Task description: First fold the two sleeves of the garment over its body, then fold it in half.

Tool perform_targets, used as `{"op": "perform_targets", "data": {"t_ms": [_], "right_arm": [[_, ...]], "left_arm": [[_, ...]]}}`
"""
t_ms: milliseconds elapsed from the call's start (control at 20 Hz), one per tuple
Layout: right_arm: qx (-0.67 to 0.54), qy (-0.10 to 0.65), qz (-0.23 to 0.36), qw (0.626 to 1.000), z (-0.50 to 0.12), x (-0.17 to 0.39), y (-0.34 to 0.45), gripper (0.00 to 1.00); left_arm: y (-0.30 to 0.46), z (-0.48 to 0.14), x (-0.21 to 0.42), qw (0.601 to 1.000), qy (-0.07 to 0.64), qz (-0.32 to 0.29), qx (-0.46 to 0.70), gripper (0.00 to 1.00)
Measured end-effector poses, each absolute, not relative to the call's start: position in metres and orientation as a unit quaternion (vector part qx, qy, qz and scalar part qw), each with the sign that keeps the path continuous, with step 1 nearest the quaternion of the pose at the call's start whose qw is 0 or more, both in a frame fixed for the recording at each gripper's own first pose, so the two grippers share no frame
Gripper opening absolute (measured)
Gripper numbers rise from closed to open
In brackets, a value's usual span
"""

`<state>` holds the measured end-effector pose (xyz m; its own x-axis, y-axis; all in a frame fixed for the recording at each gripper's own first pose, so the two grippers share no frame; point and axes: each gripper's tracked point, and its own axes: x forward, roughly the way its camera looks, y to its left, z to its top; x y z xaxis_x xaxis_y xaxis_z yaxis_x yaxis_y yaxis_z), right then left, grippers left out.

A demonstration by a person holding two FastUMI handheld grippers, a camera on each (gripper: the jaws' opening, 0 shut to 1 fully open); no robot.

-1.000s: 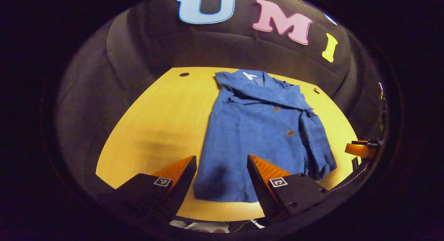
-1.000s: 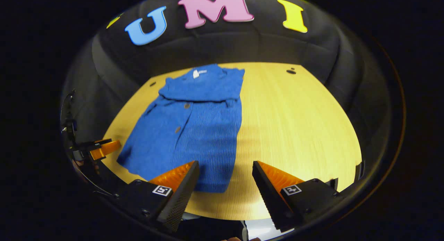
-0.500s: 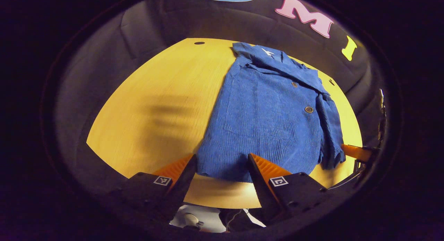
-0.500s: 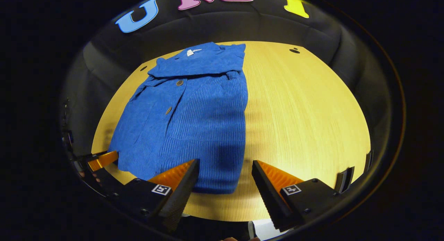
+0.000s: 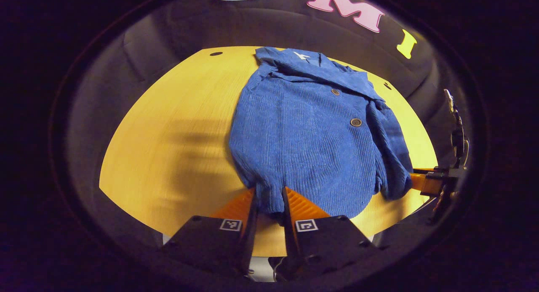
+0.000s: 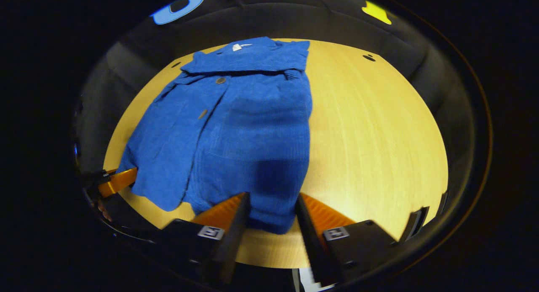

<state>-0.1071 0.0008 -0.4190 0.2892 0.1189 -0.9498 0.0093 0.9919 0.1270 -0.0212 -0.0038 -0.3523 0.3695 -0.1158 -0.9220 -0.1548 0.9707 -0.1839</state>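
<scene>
Left gripper view, garment: the blue ribbed jacket lies flat on the yellow table, collar toward the far wall, sleeves already laid over the body.
Left gripper view, tongs: the left gripper is clamped on the near hem corner, cloth bunched between both fingers.
Left gripper view, other tool: the right gripper shows at the far edge, touching the hem's other corner.
Right gripper view, garment: the jacket covers the left half of the table, hem nearest the camera.
Right gripper view, tongs: the right gripper has its fingers drawn close around the hem corner; whether both press on the cloth, I cannot tell.
Right gripper view, other tool: the left gripper sits at the opposite hem corner.
Handling: probably soft, limp and fairly thick, so it sags between the two holds and drags on the wood.
Where to hold: the two hem corners, gripped through all layers, suit the half fold toward the collar.
</scene>
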Motion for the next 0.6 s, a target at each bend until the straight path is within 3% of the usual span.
{"op": "perform_targets", "data": {"t_ms": [50,100,150,200,250,350,600], "right_arm": [[0.062,0.593,0.039,0.802,-0.42,-0.104,0.005,0.5],[0.071,0.6,0.042,0.796,-0.42,-0.105,0.009,0.29],[0.082,0.593,0.042,0.8,-0.418,-0.101,0.01,0.17],[0.095,0.593,0.045,0.798,-0.419,-0.101,0.01,0.17],[0.111,0.587,0.044,0.801,-0.416,-0.099,0.009,0.14],[0.138,0.585,0.05,0.798,-0.419,-0.099,0.01,0.06],[0.117,0.565,0.052,0.815,-0.402,-0.087,0.011,0.05]], "left_arm": [[-0.007,-0.351,-0.019,0.818,0.558,0.013,-0.141,0.12],[-0.015,-0.35,-0.02,0.814,0.558,-0.001,-0.162,0.1],[-0.02,-0.349,-0.019,0.81,0.559,-0.011,-0.177,0.11],[-0.021,-0.35,-0.02,0.808,0.559,-0.01,-0.187,0.1],[-0.019,-0.35,-0.019,0.808,0.556,-0.012,-0.195,0.01],[-0.02,-0.351,-0.021,0.809,0.557,-0.024,-0.188,0.01],[-0.016,-0.339,-0.013,0.815,0.556,-0.031,-0.158,0.0]]}}
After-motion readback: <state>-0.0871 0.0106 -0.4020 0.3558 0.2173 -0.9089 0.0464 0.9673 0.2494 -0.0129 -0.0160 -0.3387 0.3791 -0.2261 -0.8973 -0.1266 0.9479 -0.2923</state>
